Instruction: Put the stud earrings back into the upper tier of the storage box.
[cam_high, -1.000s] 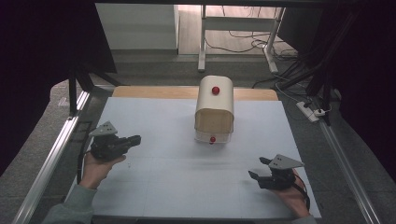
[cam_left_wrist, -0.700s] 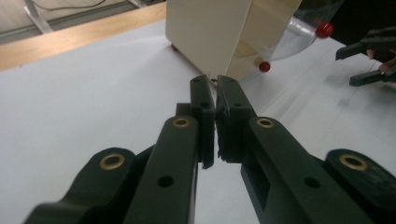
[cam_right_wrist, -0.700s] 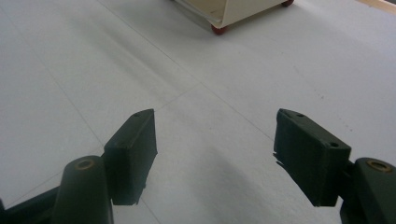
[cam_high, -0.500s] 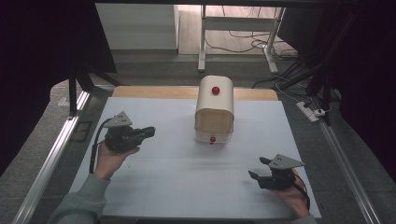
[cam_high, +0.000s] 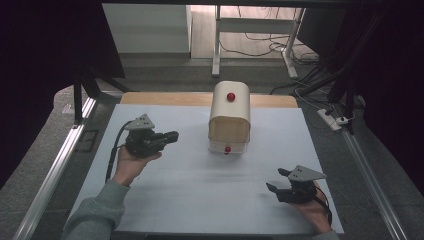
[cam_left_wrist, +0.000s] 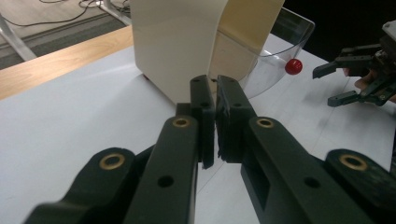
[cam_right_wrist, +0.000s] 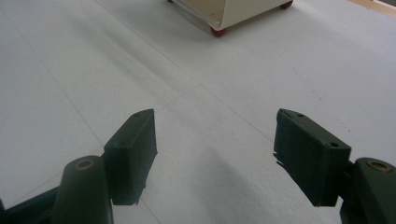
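Since the earlier frame the left gripper, jaws pressed together on nothing, had moved from the counter's left edge toward the cream bread box at the middle rear. The right gripper lay spread near the front right corner, well apart.

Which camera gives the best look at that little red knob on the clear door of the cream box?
The left gripper view: the red knob stands out large on the clear curved door. The high view shows the same knob small, low on the cream box. The right gripper view catches the knob at the box's bottom edge.
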